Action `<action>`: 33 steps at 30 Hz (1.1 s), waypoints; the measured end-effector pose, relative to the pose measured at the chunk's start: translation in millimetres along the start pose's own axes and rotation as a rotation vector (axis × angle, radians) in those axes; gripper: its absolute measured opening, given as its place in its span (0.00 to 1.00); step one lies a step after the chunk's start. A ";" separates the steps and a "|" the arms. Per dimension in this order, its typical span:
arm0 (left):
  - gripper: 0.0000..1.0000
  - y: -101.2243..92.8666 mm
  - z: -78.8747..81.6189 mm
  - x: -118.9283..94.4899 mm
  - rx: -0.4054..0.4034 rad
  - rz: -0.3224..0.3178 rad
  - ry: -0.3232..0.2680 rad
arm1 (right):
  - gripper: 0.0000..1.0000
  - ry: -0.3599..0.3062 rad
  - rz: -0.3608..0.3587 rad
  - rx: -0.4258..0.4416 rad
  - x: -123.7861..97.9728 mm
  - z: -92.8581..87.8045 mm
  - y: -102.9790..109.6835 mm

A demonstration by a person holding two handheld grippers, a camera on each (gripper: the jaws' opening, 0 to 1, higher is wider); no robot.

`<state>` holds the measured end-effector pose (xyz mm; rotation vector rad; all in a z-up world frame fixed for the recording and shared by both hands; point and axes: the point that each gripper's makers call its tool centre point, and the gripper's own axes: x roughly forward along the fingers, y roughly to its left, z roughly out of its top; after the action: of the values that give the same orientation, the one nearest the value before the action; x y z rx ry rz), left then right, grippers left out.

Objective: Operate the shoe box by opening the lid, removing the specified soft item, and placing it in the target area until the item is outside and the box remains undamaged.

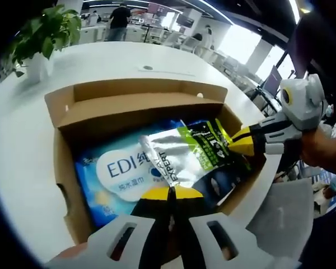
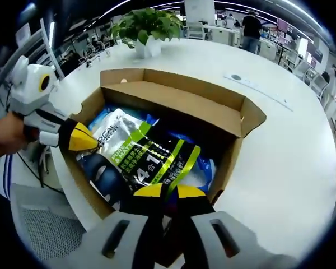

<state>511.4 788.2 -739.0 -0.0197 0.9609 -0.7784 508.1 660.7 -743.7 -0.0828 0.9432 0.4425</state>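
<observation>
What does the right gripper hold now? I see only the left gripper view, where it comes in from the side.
Observer: In the right gripper view, the right gripper has its fingers closed on the dark end of the pouch.
Operator: Which thing lies under the pouch on that side?
Observer: The blue pack shows beneath it there, close to the wall of the box.

Open-plan office: long white worktop (image 2: 280,145), potted plant (image 2: 148,25), rows of desks (image 1: 157,33), strip ceiling lights, people standing beyond.
</observation>
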 end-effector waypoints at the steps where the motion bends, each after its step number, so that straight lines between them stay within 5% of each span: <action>1: 0.00 -0.1 -0.1 0.1 0.000 0.000 0.001 | 0.04 0.004 0.003 0.006 1.5 -0.6 0.2; 33: 0.00 -21.7 31.5 -25.8 0.052 -0.003 -0.044 | 0.00 -0.091 0.003 0.074 -34.8 25.1 -4.9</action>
<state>513.6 777.9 -694.1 0.0070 0.8993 -0.8021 511.6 651.3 -701.8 0.0055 0.8696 0.4105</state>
